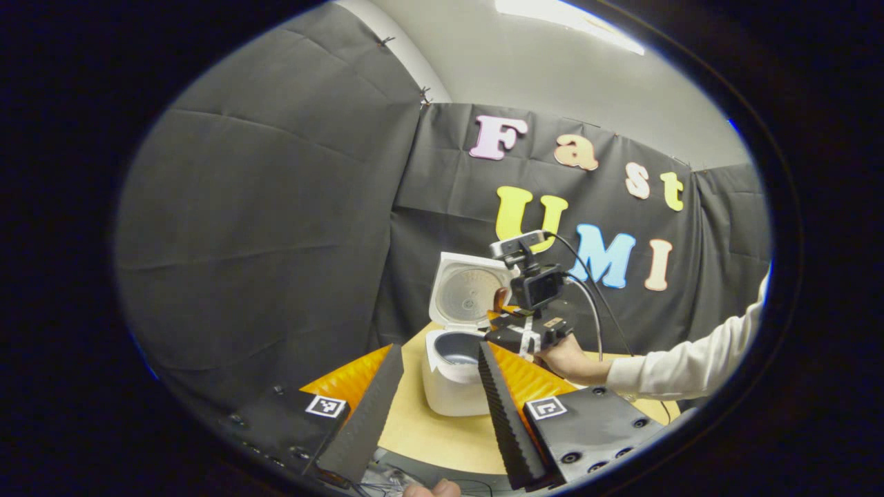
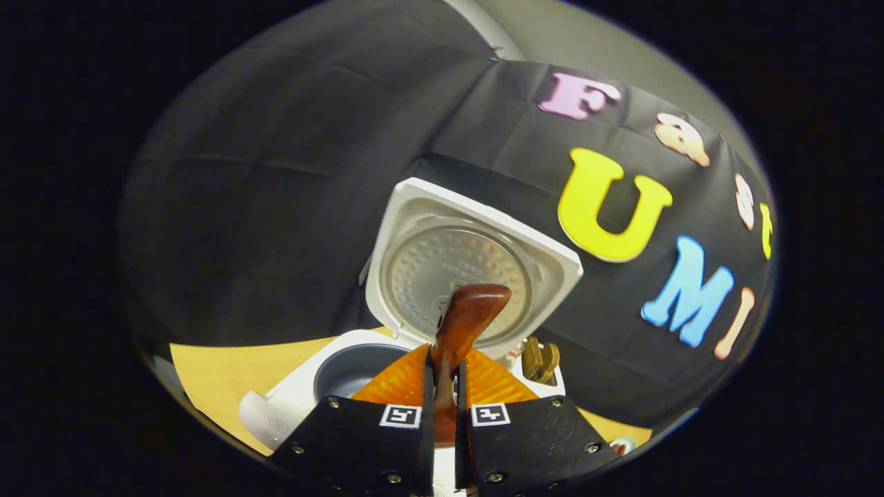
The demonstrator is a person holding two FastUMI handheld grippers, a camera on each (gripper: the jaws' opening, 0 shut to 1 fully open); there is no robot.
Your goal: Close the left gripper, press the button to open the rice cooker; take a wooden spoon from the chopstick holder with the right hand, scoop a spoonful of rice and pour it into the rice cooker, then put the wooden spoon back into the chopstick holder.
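Observation:
The white rice cooker (image 1: 452, 386) stands on the wooden table with its lid (image 1: 469, 293) swung up and the dark inner pot showing. My left gripper (image 1: 440, 348) hangs open in front of it, holding nothing. Just right of the cooker, a hand holds my right gripper (image 1: 514, 335). In the right gripper view that gripper (image 2: 444, 362) is shut on the handle of a brown wooden spoon (image 2: 469, 310). The spoon rises in front of the open lid (image 2: 476, 255), above and right of the pot (image 2: 352, 369). I cannot tell whether rice lies in the spoon.
A white sleeve (image 1: 690, 362) reaches in from the right. Tops of wooden utensils (image 2: 540, 359) stick up behind the cooker's right side. The table (image 1: 428, 428) ends at a rounded front edge near me. Black cloth walls close off the back and left.

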